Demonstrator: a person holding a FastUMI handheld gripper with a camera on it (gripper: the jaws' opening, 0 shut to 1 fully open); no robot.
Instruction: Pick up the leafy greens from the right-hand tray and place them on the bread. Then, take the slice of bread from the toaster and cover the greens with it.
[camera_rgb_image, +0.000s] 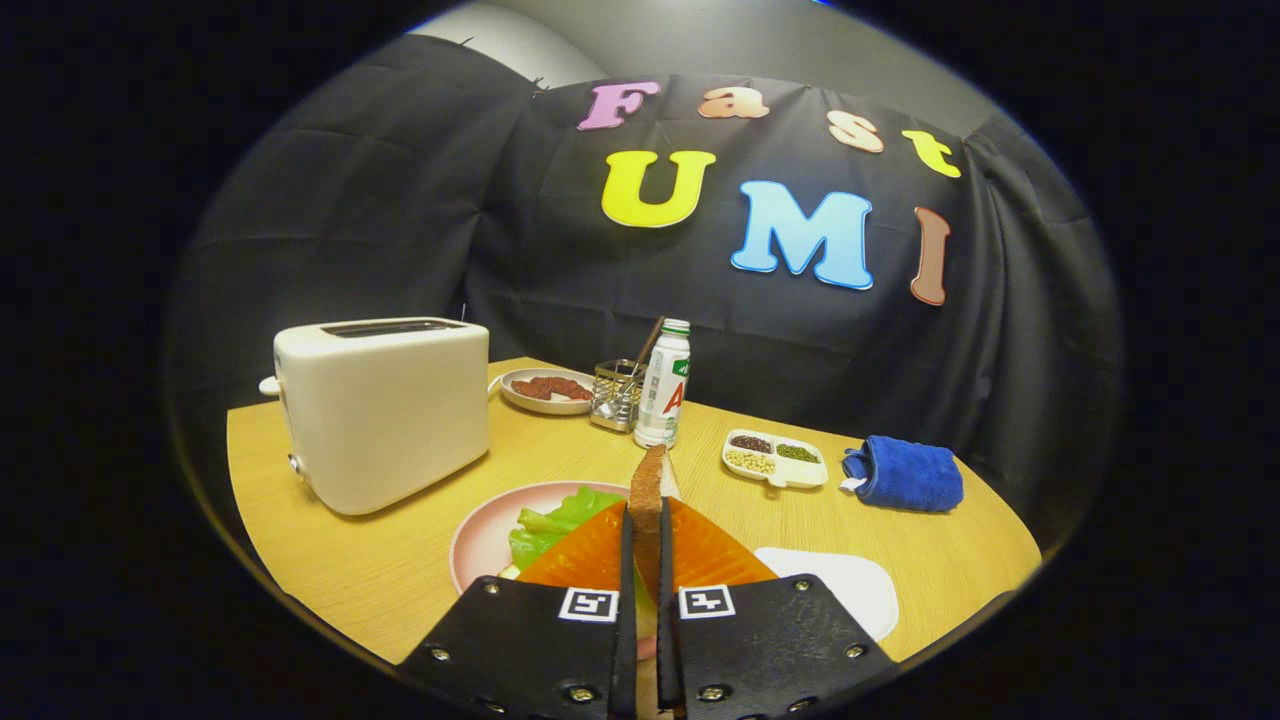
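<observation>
We have the tongs (646, 545) pinching a bread slice (649, 500) upright on edge, over the pink plate (478, 545) where the leafy greens (552, 522) lie, beside the toaster (385, 410) near the counter's (340, 580) front edge; lower it flat, squarely over the greens; the bottle's (664, 385) label is too small to read.

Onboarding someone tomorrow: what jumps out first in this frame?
First, the brown slice of bread held on edge between the gripper fingers, both pressing on it, above the pink round plate where the green leafy lettuce already lies. Next, the boxy cream toaster on the wooden table, beyond the plate to its left.
</observation>
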